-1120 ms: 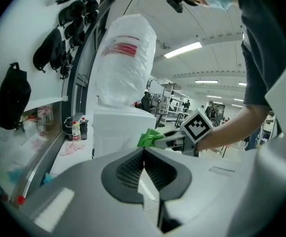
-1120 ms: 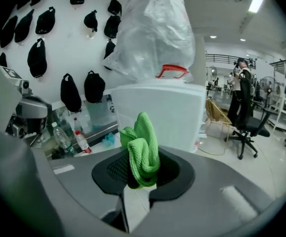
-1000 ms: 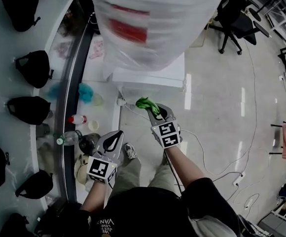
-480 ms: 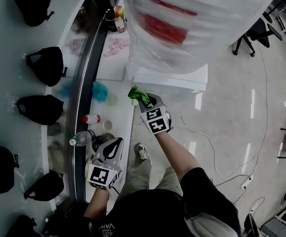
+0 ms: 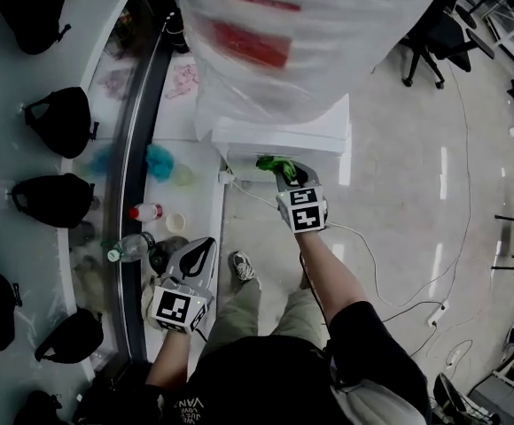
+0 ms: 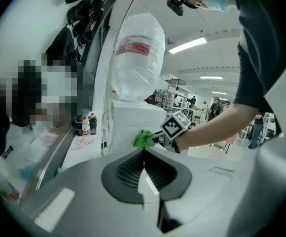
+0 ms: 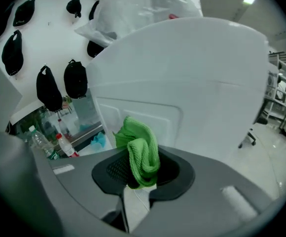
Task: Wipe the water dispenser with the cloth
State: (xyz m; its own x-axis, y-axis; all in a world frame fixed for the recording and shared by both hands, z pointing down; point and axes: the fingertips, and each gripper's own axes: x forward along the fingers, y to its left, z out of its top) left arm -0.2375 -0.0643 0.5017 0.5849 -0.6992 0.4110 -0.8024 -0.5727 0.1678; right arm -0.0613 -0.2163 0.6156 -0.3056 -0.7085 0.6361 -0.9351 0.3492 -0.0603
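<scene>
The green cloth (image 5: 272, 163) is gripped in the right tongs (image 5: 281, 170), just before the water dispenser (image 5: 279, 135)'s white front. The left tongs (image 5: 206, 250) are seen pressed together, nothing between them, beside the bench (image 5: 199, 197).

Cloth (image 7: 142, 154): green, nubby weave. Dispenser (image 7: 192, 78): smooth white plastic, matt. Floor (image 5: 399, 175), three o'clock: glossy, light-streaked.
</scene>
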